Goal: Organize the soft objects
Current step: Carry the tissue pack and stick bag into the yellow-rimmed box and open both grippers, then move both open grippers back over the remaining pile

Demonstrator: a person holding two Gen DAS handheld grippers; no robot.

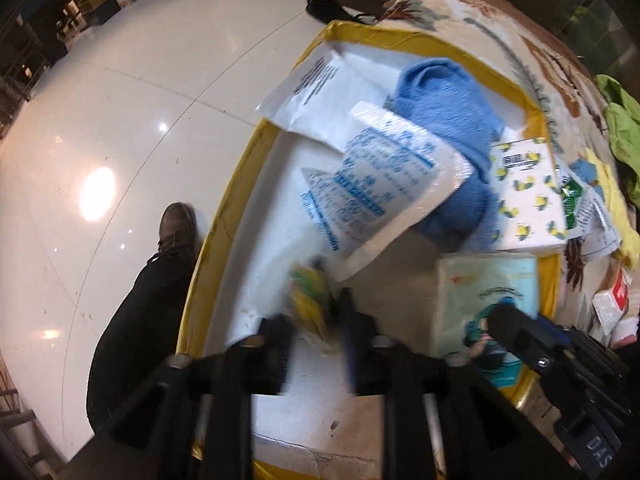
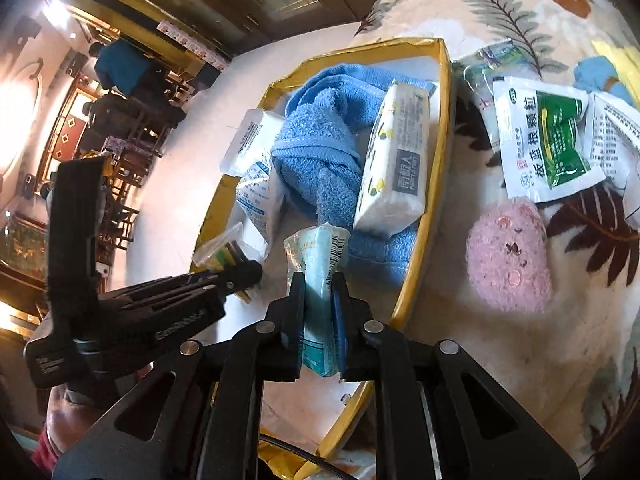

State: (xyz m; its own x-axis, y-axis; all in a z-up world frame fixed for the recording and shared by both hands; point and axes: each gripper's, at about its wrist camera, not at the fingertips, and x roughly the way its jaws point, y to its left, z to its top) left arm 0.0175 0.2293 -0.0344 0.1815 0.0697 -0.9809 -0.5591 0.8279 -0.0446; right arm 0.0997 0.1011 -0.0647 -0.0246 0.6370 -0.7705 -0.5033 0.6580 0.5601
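A yellow-rimmed box (image 1: pixel 236 184) (image 2: pixel 436 184) holds a blue towel (image 1: pixel 444 112) (image 2: pixel 316 152), a lemon-print tissue pack (image 1: pixel 524 200) (image 2: pixel 396 160) and white packets with blue print (image 1: pixel 372 184) (image 2: pixel 256 192). My left gripper (image 1: pixel 312 320) (image 2: pixel 244 272) points down into the box, open, with a small yellow-green packet (image 1: pixel 310 296) (image 2: pixel 224 252) loose between its fingers. My right gripper (image 2: pixel 320 280) (image 1: pixel 516 332) is shut on a teal packet (image 2: pixel 320 256) (image 1: pixel 488 296), held over the box's near end.
The box rests on a floral blanket (image 2: pixel 520 8). On the blanket lie a pink fluffy piece (image 2: pixel 508 256), a green-and-white sachet (image 2: pixel 552 140) and a green cloth (image 1: pixel 620 128). A person's dark leg and shoe (image 1: pixel 176 228) stand on the white tiled floor (image 1: pixel 120 100) left of the box.
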